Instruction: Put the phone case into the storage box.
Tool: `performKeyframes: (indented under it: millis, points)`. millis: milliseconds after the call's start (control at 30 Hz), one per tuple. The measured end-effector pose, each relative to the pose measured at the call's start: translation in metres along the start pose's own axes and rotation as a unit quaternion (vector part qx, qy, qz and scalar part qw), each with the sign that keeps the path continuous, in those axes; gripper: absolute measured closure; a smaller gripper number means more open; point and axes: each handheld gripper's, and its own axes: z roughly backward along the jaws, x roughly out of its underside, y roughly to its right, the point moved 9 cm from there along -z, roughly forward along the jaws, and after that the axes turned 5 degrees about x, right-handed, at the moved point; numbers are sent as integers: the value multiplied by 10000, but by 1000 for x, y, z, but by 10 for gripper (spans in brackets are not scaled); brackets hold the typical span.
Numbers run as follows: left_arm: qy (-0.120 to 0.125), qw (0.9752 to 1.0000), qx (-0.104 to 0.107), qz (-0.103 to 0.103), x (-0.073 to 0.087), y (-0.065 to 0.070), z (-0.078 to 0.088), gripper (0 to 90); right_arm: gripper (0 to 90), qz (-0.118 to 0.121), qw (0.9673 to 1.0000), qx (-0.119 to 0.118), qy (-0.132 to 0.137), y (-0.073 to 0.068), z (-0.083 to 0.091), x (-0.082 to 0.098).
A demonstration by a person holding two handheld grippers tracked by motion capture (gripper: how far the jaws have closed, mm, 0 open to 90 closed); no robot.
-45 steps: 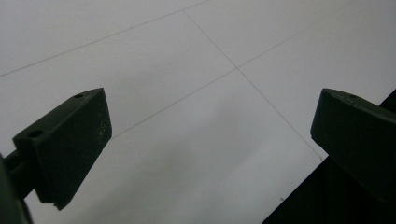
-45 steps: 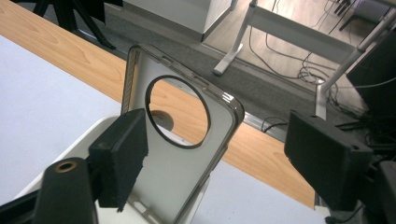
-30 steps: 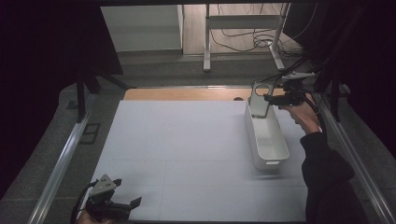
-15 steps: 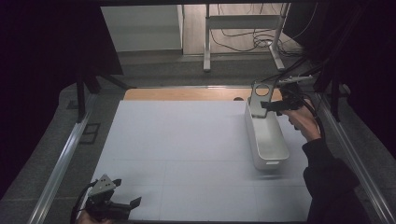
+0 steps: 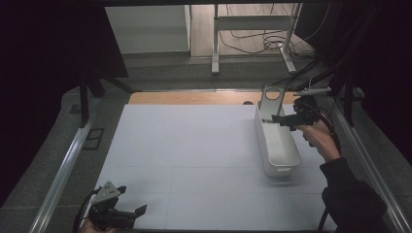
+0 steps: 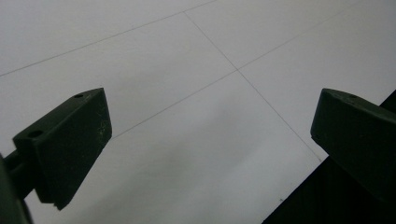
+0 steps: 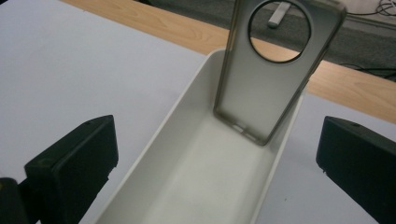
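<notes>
Phone case (image 7: 264,88) upright in white bin (image 7: 196,186), leaning on its far end wall.
Right gripper (image 5: 284,120) fingers apart, just opened; case ahead between them, untouched. Left gripper (image 5: 127,213) fingers apart over table (image 5: 194,145).

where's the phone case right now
The phone case stands upright at the far end of the white bin, on the table's right side, just ahead of the open right tongs.

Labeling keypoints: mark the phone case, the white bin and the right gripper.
phone case (image 7: 261,100), right gripper view, on its flat back below the round cutout.
white bin (image 5: 281,145), high view, on its inner floor.
right gripper (image 5: 278,118), high view, between its open jaw tips at the bin's far end.
</notes>
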Motion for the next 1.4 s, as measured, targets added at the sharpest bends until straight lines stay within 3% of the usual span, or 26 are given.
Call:
performKeyframes:
  millis: [333, 733, 1400]
  points:
    - [-4, 10000, -14, 25, 0, 0, 0, 0, 0, -80, 9999, -67, 61, -23, 15, 22]
    - [-14, 10000, -38, 67, 1, -2, 0, 0, 0, 107, 9999, -21, 7, -48, 37, 45]
    - [30, 9999, -66, 87, 0, -2, 2, 0, 0, 152, 9998, 59, 107, -70, 77, 92]
